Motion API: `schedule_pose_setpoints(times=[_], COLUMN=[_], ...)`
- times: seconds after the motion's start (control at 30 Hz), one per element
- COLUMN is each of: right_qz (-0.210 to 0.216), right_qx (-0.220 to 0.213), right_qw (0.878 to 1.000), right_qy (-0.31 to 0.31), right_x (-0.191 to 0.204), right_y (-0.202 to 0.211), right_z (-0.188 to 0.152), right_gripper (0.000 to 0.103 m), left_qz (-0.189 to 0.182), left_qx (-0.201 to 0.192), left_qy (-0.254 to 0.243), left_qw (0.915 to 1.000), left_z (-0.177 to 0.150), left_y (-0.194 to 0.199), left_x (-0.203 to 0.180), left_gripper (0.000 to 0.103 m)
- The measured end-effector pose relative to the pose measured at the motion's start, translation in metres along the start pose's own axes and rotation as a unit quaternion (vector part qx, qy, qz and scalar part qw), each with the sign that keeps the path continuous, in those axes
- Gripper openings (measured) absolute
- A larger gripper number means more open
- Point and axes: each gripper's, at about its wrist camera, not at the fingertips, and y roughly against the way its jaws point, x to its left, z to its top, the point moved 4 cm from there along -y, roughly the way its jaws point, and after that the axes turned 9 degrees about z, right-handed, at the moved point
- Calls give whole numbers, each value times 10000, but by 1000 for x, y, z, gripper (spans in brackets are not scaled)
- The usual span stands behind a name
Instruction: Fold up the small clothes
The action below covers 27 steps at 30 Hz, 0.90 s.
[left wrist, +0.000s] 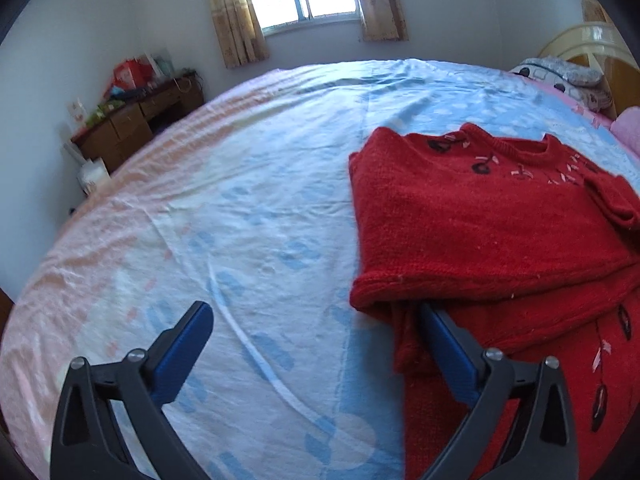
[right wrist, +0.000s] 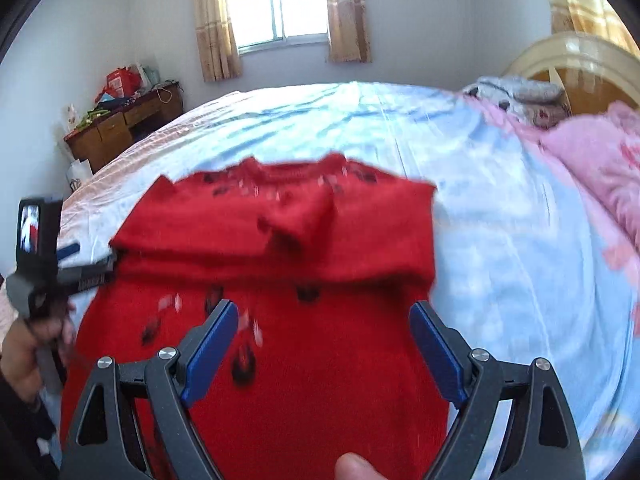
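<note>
A red knitted sweater (left wrist: pixel 492 220) with dark flower patterns lies on the bed, its upper part folded down over the lower body; it also shows in the right wrist view (right wrist: pixel 304 232). My left gripper (left wrist: pixel 316 316) is open at the sweater's left edge, its right finger (left wrist: pixel 444 340) tucked just under the folded layer, its left finger over bare sheet. My right gripper (right wrist: pixel 322 316) is open and empty, hovering above the sweater's lower body. The left gripper also shows at the left of the right wrist view (right wrist: pixel 80 264).
The bed (left wrist: pixel 240 220) has a light blue and pink sheet. A pink blanket (right wrist: pixel 592 160) and grey pillows (right wrist: pixel 516 92) lie by the headboard on the right. A wooden desk (left wrist: pixel 132 120) with clutter stands at the far left wall under a curtained window.
</note>
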Motion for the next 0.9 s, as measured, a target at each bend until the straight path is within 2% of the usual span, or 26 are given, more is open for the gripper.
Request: schedule_pose_setpoints(times=[0.17, 0.23, 0.3, 0.33, 0.37, 0.4, 0.47, 0.73, 0.9], right_qz=[-16, -99, -345, -415, -439, -434, -561, -469, -396], right_qx=[286, 517, 657, 676, 679, 680, 512, -115, 53], right_qw=[9991, 9978, 9961, 9957, 9957, 9959, 9966, 9983, 9966], right_qy=[326, 410, 479, 474, 447, 400, 322, -313, -724], right_x=[19, 22, 18, 15, 11, 8, 1, -35, -57], right_y=[-41, -63, -83, -88, -89, -90, -84, -44, -51], right_z=[25, 27, 27, 26, 25, 24, 23, 24, 8], right_gripper=[86, 81, 66, 62, 51, 30, 12, 9, 9], left_qz=[-223, -184, -104, -69, -62, -65, -97, -153, -153], left_qx=[18, -14, -64, -92, -103, -106, -82, 45, 42], left_qy=[250, 232, 169, 151, 148, 153, 177, 261, 265], left_qw=[9994, 9996, 9998, 9998, 9998, 9998, 9998, 9995, 9995], left_z=[-6, -6, -5, -6, -6, -6, -6, -6, -6], left_y=[0, 1, 2, 3, 3, 3, 2, -2, -2], left_x=[6, 4, 2, 2, 2, 2, 3, 5, 6], left_gripper=[103, 103, 103, 103, 103, 103, 103, 103, 103])
